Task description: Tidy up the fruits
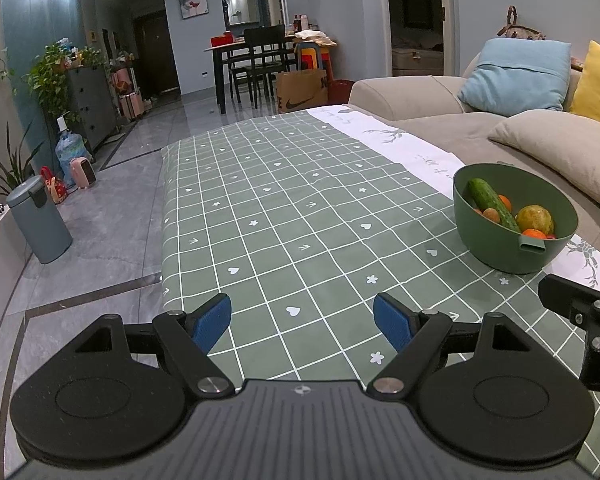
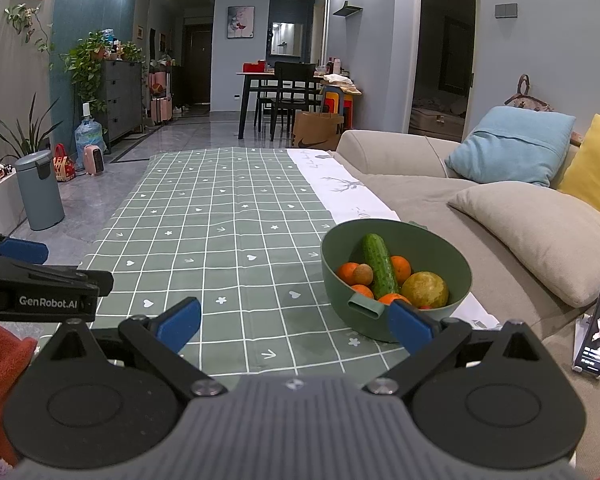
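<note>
Green bowl [image 2: 396, 280] sits on the checked tablecloth [image 2: 220, 232], right side of the table, near the white runner [image 2: 340, 192] and just in front of the sofa [image 2: 440, 200]. Inside, piled and touching: a cucumber [image 2: 378, 266] lying tilted across the top, several oranges [image 2: 346, 272], a small brown round fruit [image 2: 364, 274] (kind unclear), and a larger yellow-green fruit [image 2: 424, 290]. A bit of something red shows at the bowl's near edge, too small to tell.

Handling, my guess: cucumber is stiff, long and fairly smooth, so take it across the middle, not the ends, or it will pivot. Oranges are firm and round and likely roll if nudged; grip across the widest part. The small brown one looks light and may bruise. The bowl looks like light plastic with a slotted tab on its near wall, and could slide on the cloth if pushed.

Right gripper [image 2: 296, 326] has its jaws wide apart with nothing between them; its right pad overlaps the bowl's near wall in this view, contact unclear. Left gripper [image 1: 302, 322] is also spread wide and empty, hovering over bare cloth well left of the bowl.

Cloth looks thin and soft, may wrinkle or drag. Around: grey tiled floor [image 2: 100, 200], trash bin [image 2: 40, 190], dining table [image 2: 284, 84] at the back, cushions on the sofa, a phone [image 2: 598, 320] propped at right (screen lit).
</note>
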`<action>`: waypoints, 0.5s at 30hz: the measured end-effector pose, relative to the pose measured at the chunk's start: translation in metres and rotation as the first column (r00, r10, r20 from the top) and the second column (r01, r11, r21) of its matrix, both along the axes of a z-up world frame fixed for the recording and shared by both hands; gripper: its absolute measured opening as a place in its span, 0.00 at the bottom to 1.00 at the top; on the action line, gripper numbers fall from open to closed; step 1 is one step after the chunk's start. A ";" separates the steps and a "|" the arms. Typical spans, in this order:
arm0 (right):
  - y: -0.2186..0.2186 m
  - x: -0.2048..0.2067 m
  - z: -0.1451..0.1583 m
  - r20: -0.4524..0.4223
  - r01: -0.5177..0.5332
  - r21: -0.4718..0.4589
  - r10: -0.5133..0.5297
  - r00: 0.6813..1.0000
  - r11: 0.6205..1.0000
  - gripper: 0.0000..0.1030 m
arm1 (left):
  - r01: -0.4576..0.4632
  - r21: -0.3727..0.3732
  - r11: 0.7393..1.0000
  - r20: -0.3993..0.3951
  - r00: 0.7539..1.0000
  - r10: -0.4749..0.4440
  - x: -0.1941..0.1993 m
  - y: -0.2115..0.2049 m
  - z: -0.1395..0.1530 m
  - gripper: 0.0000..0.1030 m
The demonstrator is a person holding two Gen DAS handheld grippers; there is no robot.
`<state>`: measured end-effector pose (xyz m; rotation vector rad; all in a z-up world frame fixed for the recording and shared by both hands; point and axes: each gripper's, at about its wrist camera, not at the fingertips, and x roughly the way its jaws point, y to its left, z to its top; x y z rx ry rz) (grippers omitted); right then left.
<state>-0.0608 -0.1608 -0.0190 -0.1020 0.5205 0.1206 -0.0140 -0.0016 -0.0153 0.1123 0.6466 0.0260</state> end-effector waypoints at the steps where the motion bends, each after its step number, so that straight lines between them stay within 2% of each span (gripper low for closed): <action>1: 0.000 0.000 0.000 0.000 0.000 0.000 0.000 1.000 1.000 0.93 | 0.000 0.000 1.000 -0.001 1.000 0.000 0.000 0.000 0.000 0.92; 15: 0.007 -0.002 -0.003 -0.007 -0.007 0.004 0.007 1.000 1.000 0.93 | -0.009 -0.008 1.000 -0.003 1.000 0.009 -0.002 0.003 -0.001 0.92</action>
